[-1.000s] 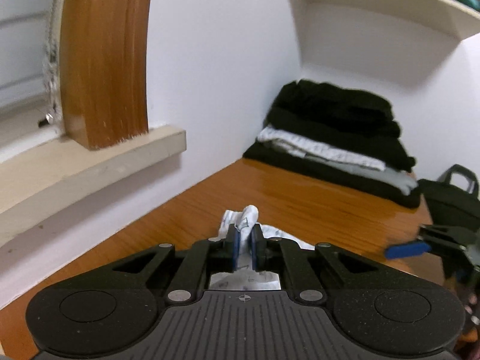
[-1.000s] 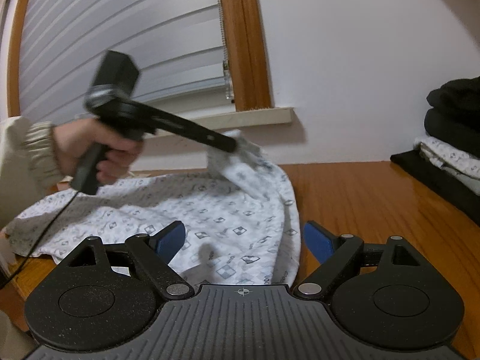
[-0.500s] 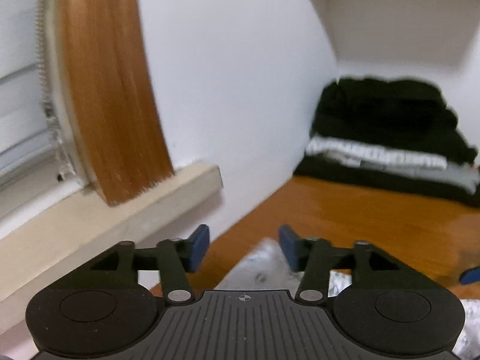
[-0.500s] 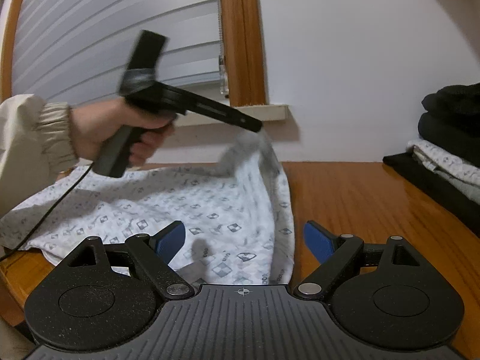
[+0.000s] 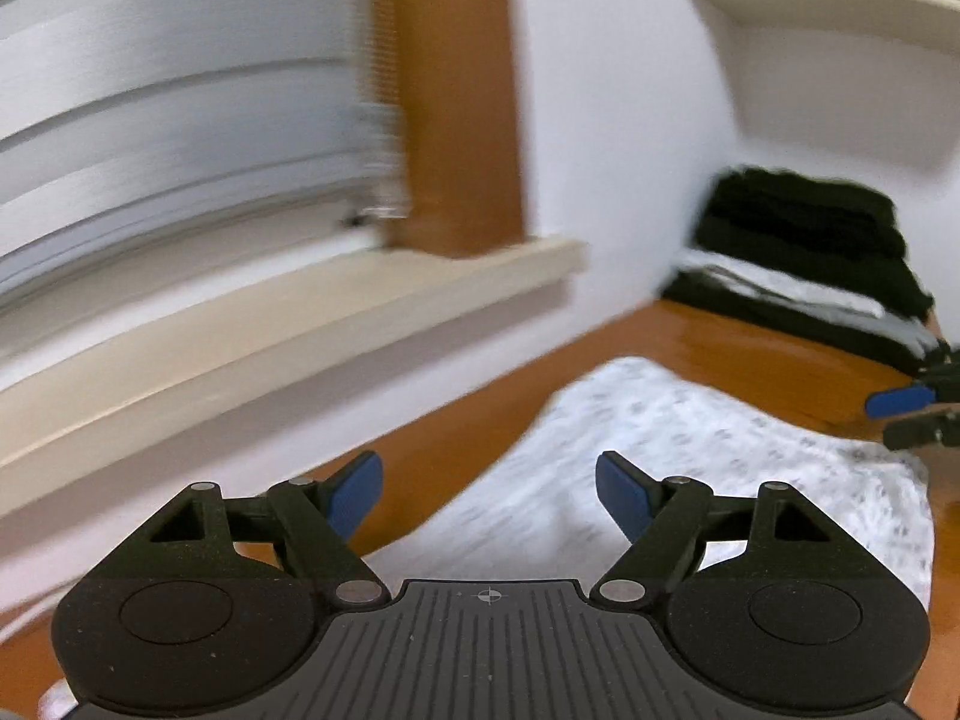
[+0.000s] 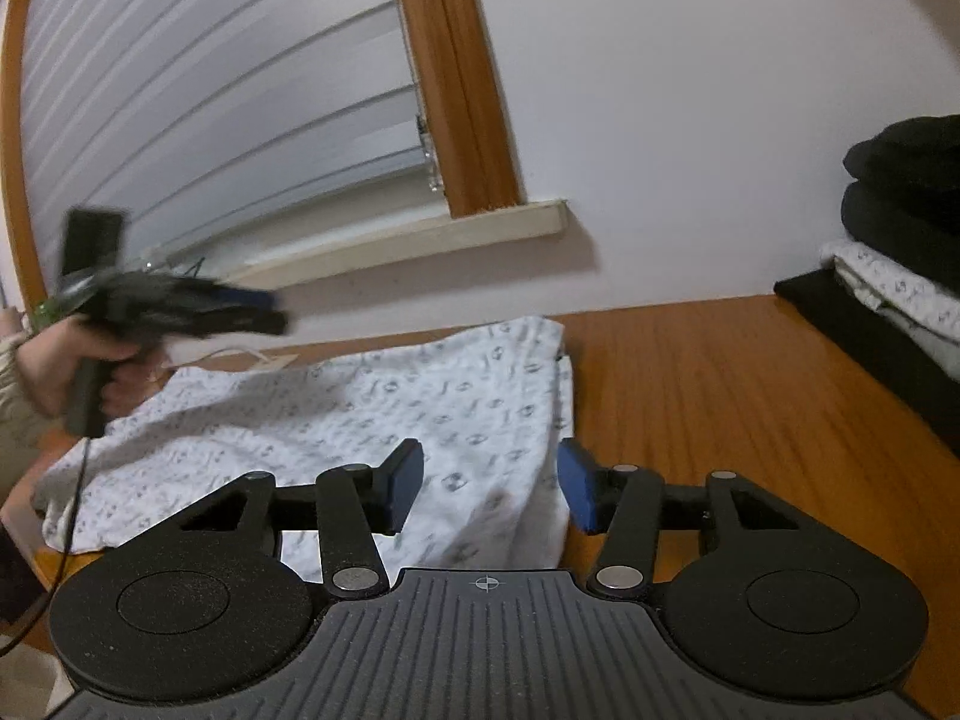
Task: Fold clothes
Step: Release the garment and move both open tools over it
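Partly blurred: L tool [image 6: 273,312], garment [image 5: 690,450].

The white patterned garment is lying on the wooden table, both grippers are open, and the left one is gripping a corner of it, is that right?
Not quite. The left gripper grips nothing: its jaws stand apart and empty in the left wrist view. The white patterned garment does lie on the wooden table, and the right gripper is open too.

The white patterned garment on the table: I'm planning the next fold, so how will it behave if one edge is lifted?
The white patterned garment will probably sag, since it lies wrinkled. It looks thin, likely light. It may slide on the glossy wooden table.
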Motion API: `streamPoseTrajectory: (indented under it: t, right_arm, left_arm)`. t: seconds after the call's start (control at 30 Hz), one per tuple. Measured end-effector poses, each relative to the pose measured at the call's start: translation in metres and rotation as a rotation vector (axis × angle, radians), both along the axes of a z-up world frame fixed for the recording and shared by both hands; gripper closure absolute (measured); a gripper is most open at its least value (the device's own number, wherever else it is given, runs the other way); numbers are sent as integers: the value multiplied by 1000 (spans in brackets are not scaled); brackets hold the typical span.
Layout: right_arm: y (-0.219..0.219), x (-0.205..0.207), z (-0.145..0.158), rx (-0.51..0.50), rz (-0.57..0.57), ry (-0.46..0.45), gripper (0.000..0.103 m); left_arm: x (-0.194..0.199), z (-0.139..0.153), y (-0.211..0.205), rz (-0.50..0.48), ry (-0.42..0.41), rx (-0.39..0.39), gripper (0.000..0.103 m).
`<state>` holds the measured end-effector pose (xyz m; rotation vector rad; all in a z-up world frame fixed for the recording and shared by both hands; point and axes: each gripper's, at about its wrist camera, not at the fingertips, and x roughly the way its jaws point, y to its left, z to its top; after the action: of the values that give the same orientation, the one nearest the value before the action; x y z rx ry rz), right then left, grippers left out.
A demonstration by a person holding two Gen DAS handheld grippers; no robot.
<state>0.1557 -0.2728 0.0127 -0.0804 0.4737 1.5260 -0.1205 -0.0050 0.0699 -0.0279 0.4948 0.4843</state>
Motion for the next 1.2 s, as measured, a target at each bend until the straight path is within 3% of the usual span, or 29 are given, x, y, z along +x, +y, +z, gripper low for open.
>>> streamPoseTrajectory:
  t: [0.2, 0.3, 0.47, 0.7, 0.93, 1.03, 1.2]
  right_arm:
    - [24, 1, 4, -85, -8, -68, 49]
    - [18, -1, 0, -79, -34, -51, 43]
    - [15, -17, -4, -59, -48, -32, 43]
    - [63, -50, 21, -79, 64, -147, 43]
    - [174, -66, 49, -106, 252, -200, 54]
    - [225, -78, 46, -179, 316, -233, 54]
    - [280, -95, 26, -307, 441, -185, 53]
  left_arm:
    - [-89, 11, 10, 132, -34, -14, 21]
    - [-133, 16, 16, 197, -51, -20, 1]
    - [-204, 23, 25, 303, -78, -33, 1]
    - [-203, -11, 37, 292, -35, -79, 1]
    - [-186, -34, 36, 263, 61, -71, 1]
    - [-186, -40, 36, 256, 82, -81, 1]
    - [-186, -46, 42, 255, 91, -107, 2]
